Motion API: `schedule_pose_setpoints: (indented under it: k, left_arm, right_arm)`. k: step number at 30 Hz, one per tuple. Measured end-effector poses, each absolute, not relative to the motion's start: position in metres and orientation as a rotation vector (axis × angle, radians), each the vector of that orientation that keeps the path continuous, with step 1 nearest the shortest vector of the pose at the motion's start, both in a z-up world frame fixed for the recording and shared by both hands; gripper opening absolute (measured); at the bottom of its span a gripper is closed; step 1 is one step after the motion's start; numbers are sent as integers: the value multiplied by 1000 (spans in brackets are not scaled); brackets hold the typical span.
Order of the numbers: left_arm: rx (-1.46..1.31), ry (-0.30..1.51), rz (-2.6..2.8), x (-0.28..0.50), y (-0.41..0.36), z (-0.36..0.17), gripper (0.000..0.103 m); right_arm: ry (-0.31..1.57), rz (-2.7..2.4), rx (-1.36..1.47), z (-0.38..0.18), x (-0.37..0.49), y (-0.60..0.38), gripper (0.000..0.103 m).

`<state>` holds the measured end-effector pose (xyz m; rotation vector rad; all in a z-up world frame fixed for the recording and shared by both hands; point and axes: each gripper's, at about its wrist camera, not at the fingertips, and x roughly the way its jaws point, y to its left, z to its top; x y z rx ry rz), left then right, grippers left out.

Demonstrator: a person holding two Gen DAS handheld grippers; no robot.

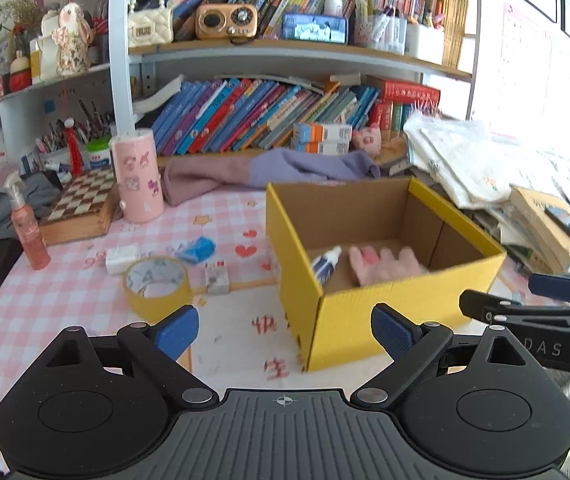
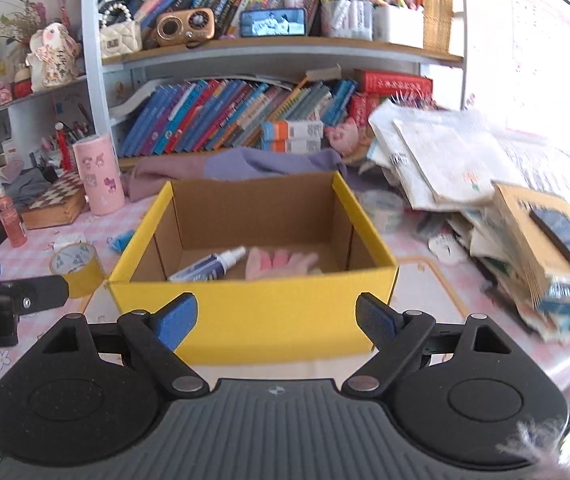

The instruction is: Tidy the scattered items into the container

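Observation:
A yellow cardboard box (image 1: 405, 312) stands open on the pink checked tablecloth; it also shows in the right wrist view (image 2: 269, 312). Inside lie a small white-and-blue bottle (image 1: 327, 266) (image 2: 209, 266) and a pink glove (image 1: 385, 266) (image 2: 277, 262). Left of the box lie a yellow tape roll (image 1: 157, 286) (image 2: 77, 264), a white eraser block (image 1: 123, 258), a blue item (image 1: 197, 250) and a small white box (image 1: 217, 278). My left gripper (image 1: 285, 330) is open and empty, in front of the box's near corner. My right gripper (image 2: 277, 322) is open and empty, facing the box's front wall.
A pink cylinder (image 1: 137, 176), a chessboard box (image 1: 81, 208) and a pink spray bottle (image 1: 27, 228) stand at the left. Purple cloth (image 1: 245, 172) lies behind the box. Stacked papers and books (image 2: 525, 220) crowd the right. Bookshelves fill the back.

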<state>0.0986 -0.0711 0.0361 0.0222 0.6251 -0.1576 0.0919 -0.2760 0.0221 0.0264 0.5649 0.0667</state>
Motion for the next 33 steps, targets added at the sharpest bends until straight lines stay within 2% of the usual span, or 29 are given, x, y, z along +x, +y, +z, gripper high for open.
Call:
schedule_pose_setpoints:
  k: [33]
  left_arm:
    - [27,818,-255,63,30,2,95]
  right_arm:
    - [735,36,28,-7,32,-151,89]
